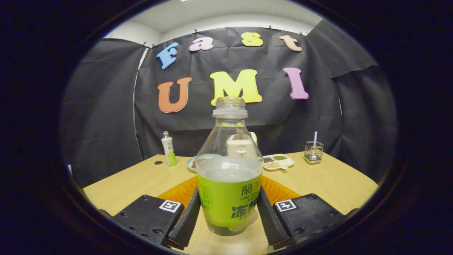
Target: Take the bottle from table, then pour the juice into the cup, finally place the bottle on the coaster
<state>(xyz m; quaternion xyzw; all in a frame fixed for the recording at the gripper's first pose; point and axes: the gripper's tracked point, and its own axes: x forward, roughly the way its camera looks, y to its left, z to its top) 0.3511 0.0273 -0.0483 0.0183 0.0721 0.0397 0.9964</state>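
At the bottom centre of the frame the gripper (229, 216) has its two fingers pressed against either flank of the bottle (229, 170), pinching it across the green label band, low on the body. The bottle stands upright with its cap off, and its base looks to be over the wooden table (332, 184) just in front of the orange coaster (279, 191), whose ribbed edge fans out behind it on both sides; whether the base rests on the table or is slightly raised cannot be told. Pale liquid fills the bottle to just above the label, leaving the shoulder and neck empty. By my judgement this is the taking step, or possibly the last one: keep the squeeze firm but gentle, since a thin plastic wall can buckle, and keep the bottle vertical while carrying because the open mouth would spill on a tilt. Seen through the clear upper half, middle of the frame, is a pale cup-like shape (244, 145), too distorted to judge its contents. Beyond, a divided tray (279, 162) holds small portions of green and brown bits, a plate rim (191, 163) shows to its left, a small bottle (168, 148) stands at far left, and a mesh holder (313, 151) with a straw at far right.
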